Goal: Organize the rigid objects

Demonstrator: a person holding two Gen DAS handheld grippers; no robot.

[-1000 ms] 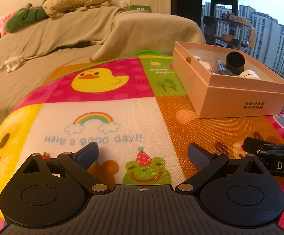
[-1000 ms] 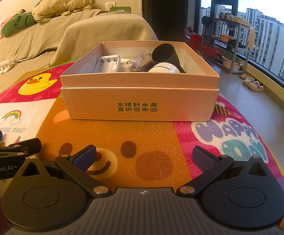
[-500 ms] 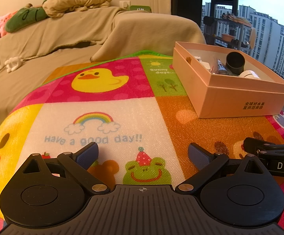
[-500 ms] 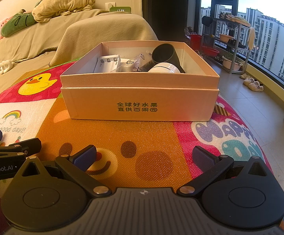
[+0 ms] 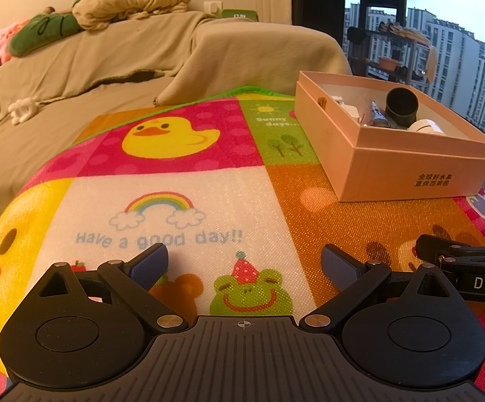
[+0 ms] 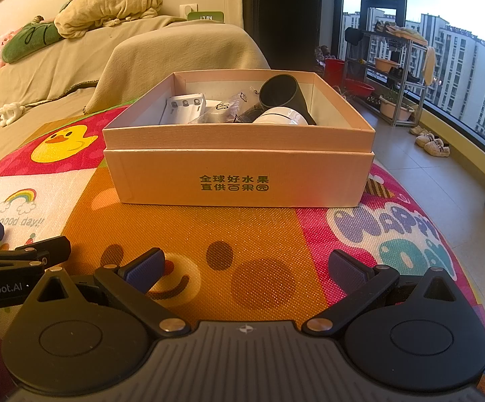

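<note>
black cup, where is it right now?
Right wrist view: the black cup lies tipped in the pink box, far right corner, just behind the white round container.

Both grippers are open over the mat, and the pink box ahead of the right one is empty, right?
Not empty. The right wrist view shows the pink box holding a black cup, a white round item and a white device. Both the left gripper and right gripper are open over the mat.

"Have a good day!!" on mat [image 5: 182, 201], "全球好水果" on box [image 6: 239, 167]
</note>
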